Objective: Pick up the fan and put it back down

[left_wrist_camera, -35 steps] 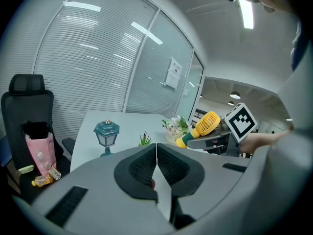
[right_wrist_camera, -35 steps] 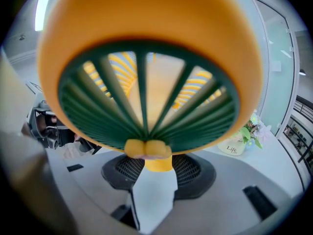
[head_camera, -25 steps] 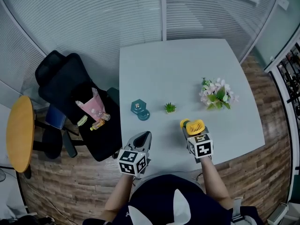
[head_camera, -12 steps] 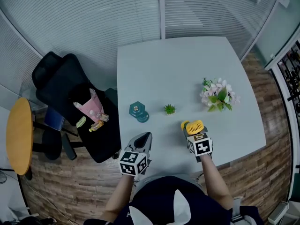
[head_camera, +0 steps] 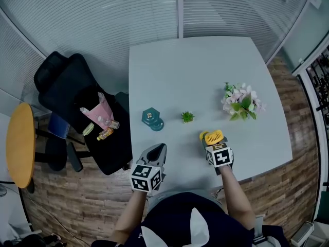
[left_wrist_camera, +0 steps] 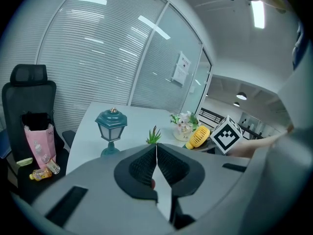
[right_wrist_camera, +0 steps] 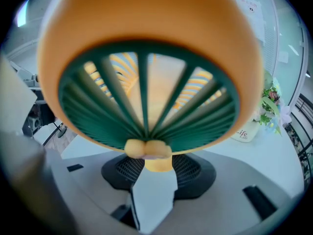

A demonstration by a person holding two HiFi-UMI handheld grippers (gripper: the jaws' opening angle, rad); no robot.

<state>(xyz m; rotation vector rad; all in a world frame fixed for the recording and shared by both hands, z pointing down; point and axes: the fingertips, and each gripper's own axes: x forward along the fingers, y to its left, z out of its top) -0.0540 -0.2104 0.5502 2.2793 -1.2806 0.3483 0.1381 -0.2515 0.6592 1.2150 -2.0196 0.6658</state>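
Observation:
A small yellow fan (head_camera: 213, 136) with a green grille is near the front right of the pale table (head_camera: 195, 71). My right gripper (head_camera: 211, 144) is shut on its stem. In the right gripper view the fan's head (right_wrist_camera: 146, 67) fills the picture and its yellow stem sits between the black pads (right_wrist_camera: 193, 168) of the right gripper (right_wrist_camera: 152, 164). I cannot tell whether its base touches the table. My left gripper (head_camera: 159, 150) hovers at the table's front edge, shut and empty. In the left gripper view its jaws (left_wrist_camera: 156, 151) meet, and the fan (left_wrist_camera: 198, 137) shows to the right.
A teal lantern (head_camera: 152, 120), a tiny green plant (head_camera: 187, 117) and a pot of pink flowers (head_camera: 240, 103) stand across the table's middle. Left of the table is a black office chair (head_camera: 77, 107) holding a pink bag (head_camera: 98, 115), beside a yellow round top (head_camera: 20, 145). Glass walls stand behind.
My right gripper has sunk a little toward the table with the fan still in it. The left gripper has stayed put.

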